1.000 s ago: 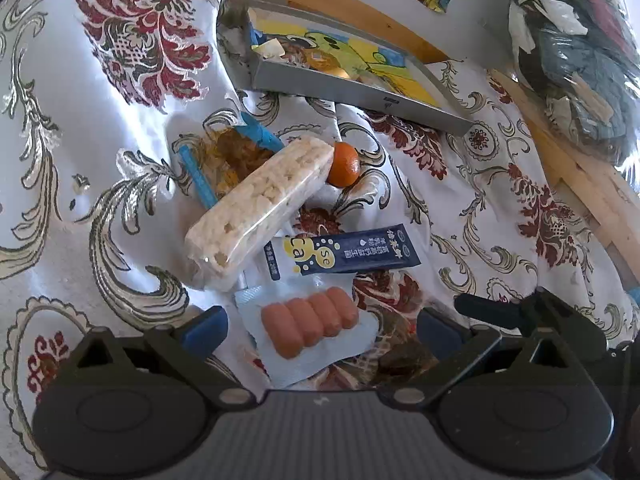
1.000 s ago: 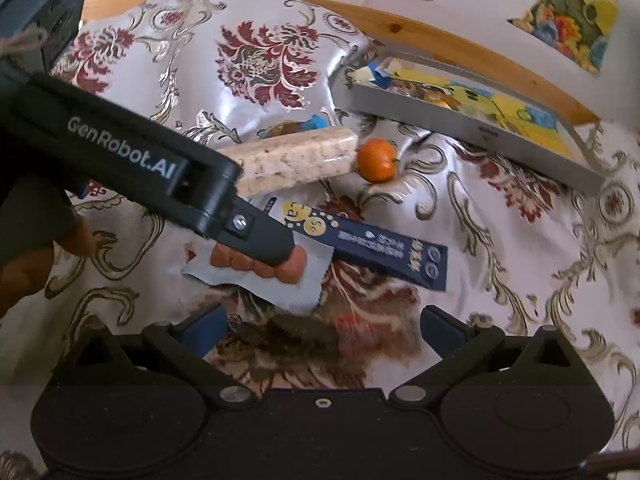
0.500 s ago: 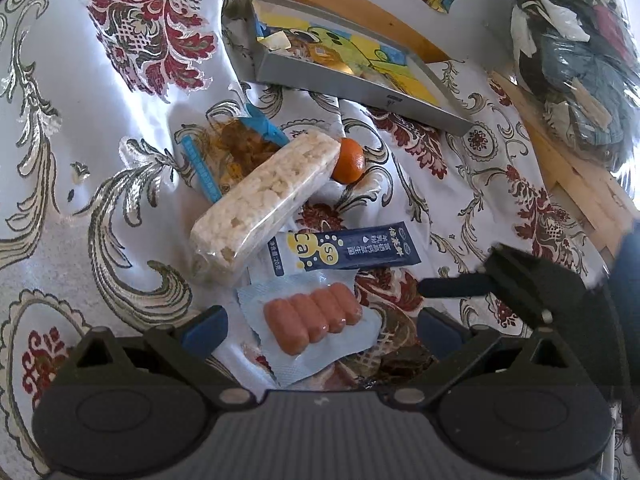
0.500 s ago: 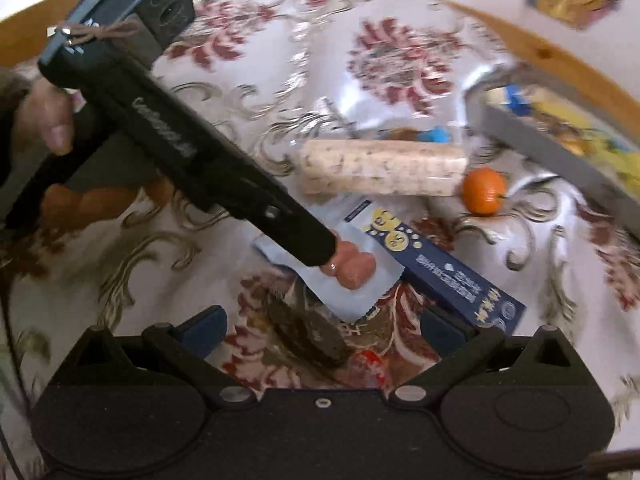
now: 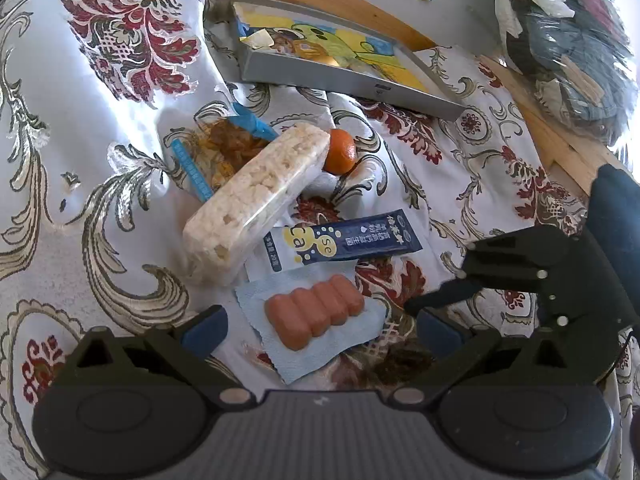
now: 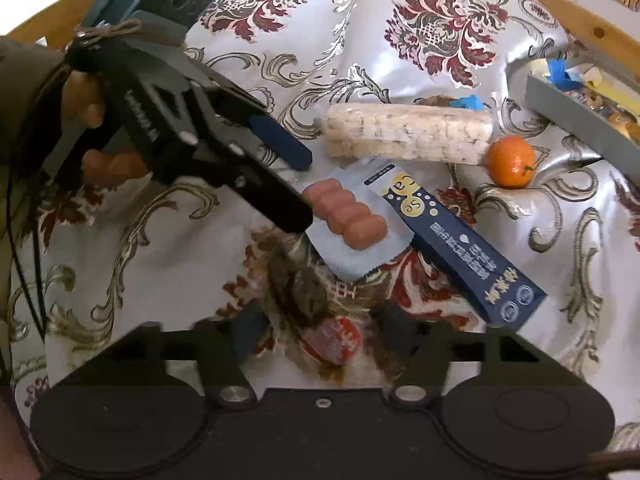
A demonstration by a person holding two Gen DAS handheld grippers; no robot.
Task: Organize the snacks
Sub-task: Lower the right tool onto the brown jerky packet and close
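Most of the sorting is still waiting to be done, judging by how things are lying: a long clear-wrapped puffed rice bar, a small round orange mandarin, a dark blue printed sachet stick, a pale blue pack of four pink sausages and a clear blue-edged bag of brown dried snack are all sitting loose on the glossy floral tablecloth, while the shallow grey tray with a cartoon-printed base at the far side is holding only a few small wrapped pieces. The black left gripper is hovering with its jaws spread wide, gripping nothing, its lower finger just at the sausage pack's edge. The black right gripper is blurred in its own view, so I cannot tell how far it is closing; a dark crinkly packet with a red patch is lying between its fingers.
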